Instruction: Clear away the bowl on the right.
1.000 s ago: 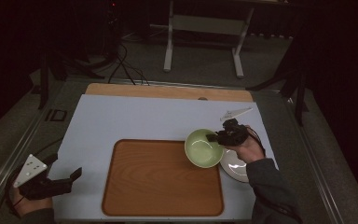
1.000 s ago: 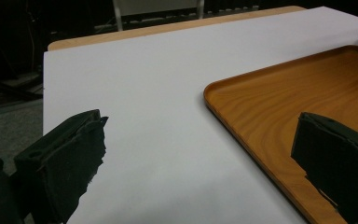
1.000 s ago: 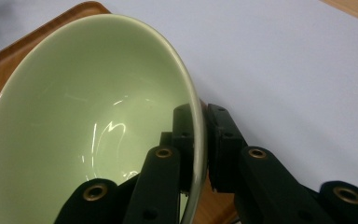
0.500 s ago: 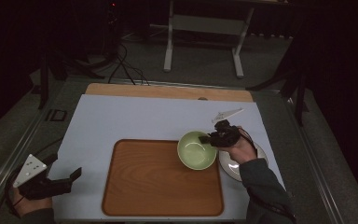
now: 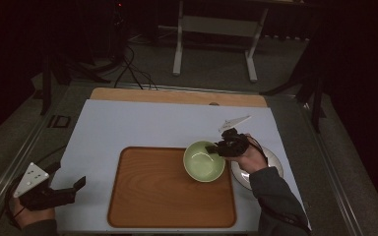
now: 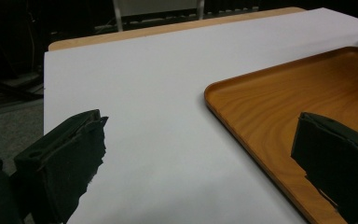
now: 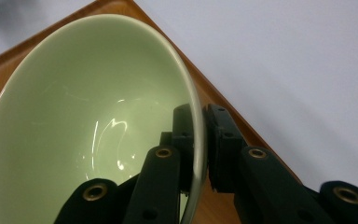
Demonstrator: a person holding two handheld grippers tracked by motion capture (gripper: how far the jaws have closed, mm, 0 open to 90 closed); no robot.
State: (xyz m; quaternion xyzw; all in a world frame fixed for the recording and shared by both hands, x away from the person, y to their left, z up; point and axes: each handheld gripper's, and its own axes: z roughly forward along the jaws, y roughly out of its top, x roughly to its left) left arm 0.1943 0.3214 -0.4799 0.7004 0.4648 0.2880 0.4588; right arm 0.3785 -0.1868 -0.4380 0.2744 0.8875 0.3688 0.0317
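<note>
One thin rim is all my right gripper (image 7: pixel 200 154) pinches; the bowl (image 5: pixel 204 161) could tip onto the tray (image 5: pixel 167 189). Left gripper (image 5: pixel 78 184) gapes, empty.

The bowl (image 5: pixel 204 161) is pale green, glossy and empty, with a thin rim. It sits over the right edge of the wooden tray (image 5: pixel 152 196), tilted in the right gripper view, its rim pinched between the jaws of the right hand-held gripper (image 5: pixel 215 147), one inside and one outside.
</note>
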